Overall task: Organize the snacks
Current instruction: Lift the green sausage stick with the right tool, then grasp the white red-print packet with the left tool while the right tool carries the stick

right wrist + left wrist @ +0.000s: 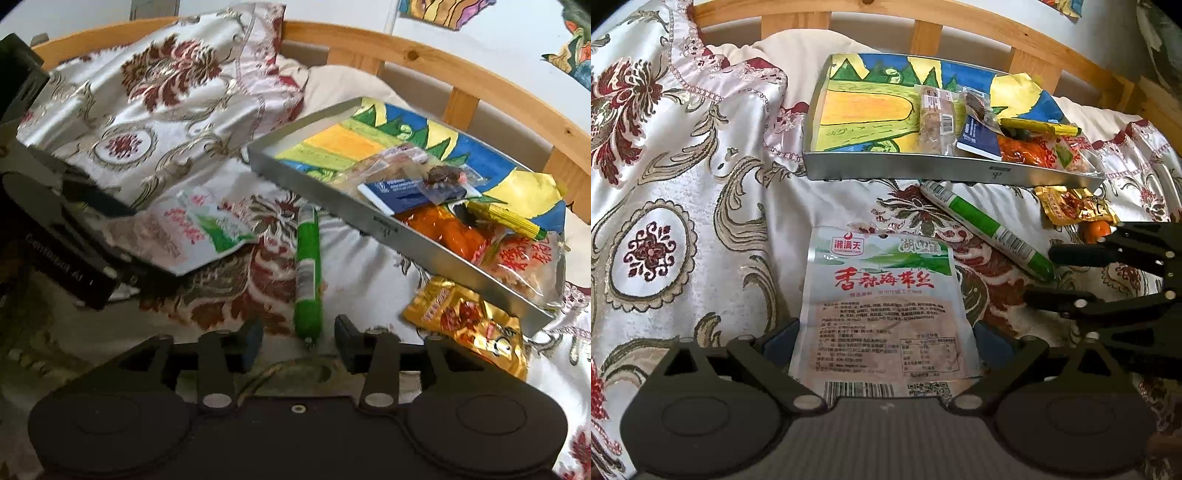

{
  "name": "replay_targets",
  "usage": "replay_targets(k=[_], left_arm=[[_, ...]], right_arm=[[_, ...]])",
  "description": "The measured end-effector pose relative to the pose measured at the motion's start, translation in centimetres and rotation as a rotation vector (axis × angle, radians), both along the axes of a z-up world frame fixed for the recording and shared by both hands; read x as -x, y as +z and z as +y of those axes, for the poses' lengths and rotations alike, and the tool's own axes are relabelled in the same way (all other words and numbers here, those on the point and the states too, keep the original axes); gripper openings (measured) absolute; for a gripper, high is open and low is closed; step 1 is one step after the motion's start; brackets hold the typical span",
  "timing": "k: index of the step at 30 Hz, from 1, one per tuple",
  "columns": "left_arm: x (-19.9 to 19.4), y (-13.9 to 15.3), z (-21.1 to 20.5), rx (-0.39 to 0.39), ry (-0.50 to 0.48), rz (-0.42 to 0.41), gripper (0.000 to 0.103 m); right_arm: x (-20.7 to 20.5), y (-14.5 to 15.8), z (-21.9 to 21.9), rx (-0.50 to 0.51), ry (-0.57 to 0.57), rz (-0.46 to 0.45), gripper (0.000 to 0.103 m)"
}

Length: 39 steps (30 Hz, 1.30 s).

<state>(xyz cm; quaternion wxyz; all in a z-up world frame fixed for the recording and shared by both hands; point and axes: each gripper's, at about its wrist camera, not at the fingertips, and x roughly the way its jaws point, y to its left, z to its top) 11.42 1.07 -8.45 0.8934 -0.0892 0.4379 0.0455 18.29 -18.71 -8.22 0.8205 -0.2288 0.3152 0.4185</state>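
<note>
On a bed spread with a floral bedspread [683,206], against a slatted wooden bed frame [960,26], the left claw [886,347] is clamped on a white seaweed snack packet [886,295]. The right claw [299,338] stands apart around the near end of a green sausage stick [308,273], not pressing it. A metal tray [923,171] beyond holds several snacks, with a gold packet [469,321] just beside it.

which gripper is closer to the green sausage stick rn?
Right. The right gripper sits open at the near end of the green sausage stick, not gripping it. The left gripper is off to its side, holding the white seaweed packet.
</note>
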Motion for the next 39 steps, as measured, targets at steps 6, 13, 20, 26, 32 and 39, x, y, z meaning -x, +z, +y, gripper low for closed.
replay_targets(k=[6, 13, 20, 26, 32, 39], left_arm=[[-0.9, -0.2, -0.2, -0.009, -0.009, 0.008, 0.102], [-2.0, -0.7, -1.0, -0.080, -0.037, 0.034, 0.102], [-2.3, -1.0, -0.8, -0.083, -0.030, 0.038, 0.102], [-1.9, -0.8, -0.7, -0.081, -0.028, 0.029, 0.099], [-1.0, -0.6, -0.6, -0.064, -0.030, 0.001, 0.098], [-0.1, -0.1, -1.2, -0.071, -0.057, -0.032, 0.098]], right_arm=[[-1.8, -1.1, 0.9, -0.076, -0.003, -0.013, 0.048], [-2.3, -1.8, 1.7, -0.085, -0.011, -0.027, 0.054], [-2.2, -2.1, 1.8, -0.079, -0.032, -0.040, 0.061], [-1.5, -2.3, 1.9, -0.094, -0.025, -0.032, 0.043], [-1.0, -2.3, 2.0, -0.080, -0.039, -0.066, 0.022], [0.8, -2.6, 2.7, 0.011, -0.001, -0.207, 0.019]])
